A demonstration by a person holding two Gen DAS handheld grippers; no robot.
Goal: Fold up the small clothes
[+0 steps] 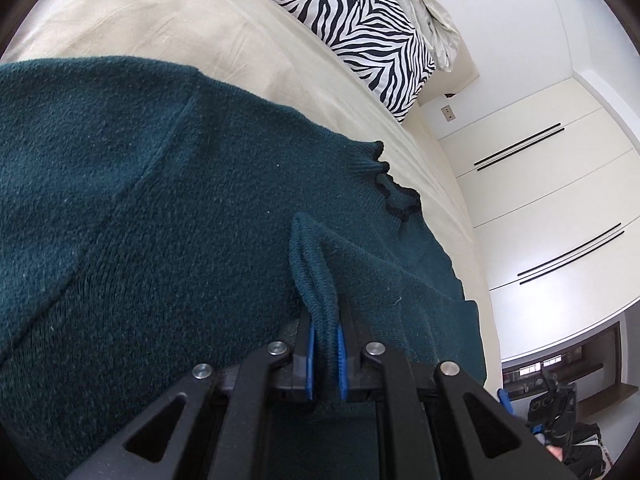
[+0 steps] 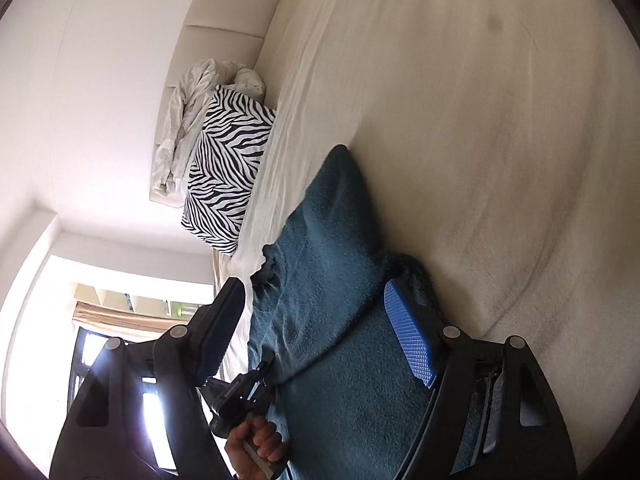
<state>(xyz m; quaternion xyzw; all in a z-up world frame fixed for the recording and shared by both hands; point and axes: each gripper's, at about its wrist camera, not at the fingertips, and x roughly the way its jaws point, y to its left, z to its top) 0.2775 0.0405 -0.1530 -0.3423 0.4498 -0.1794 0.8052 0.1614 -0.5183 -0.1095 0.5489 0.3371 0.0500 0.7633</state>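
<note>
Lying on a cream bed (image 2: 480, 120), teal sweater (image 1: 140, 200), zebra pillow (image 1: 352, 28), left gripper (image 1: 325, 344) fingers clamped on its hem, right gripper (image 2: 320, 332) fingers apart.

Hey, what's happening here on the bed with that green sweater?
A person is folding a dark teal sweater spread on a cream-sheeted bed, using a handheld tool in each hand. The left tool is shut on a ribbed edge of the sweater, pinching it between its blue pads. The right tool is open, its fingers either side of the knit, holding nothing. A zebra-print pillow sits at the head of the bed.
</note>
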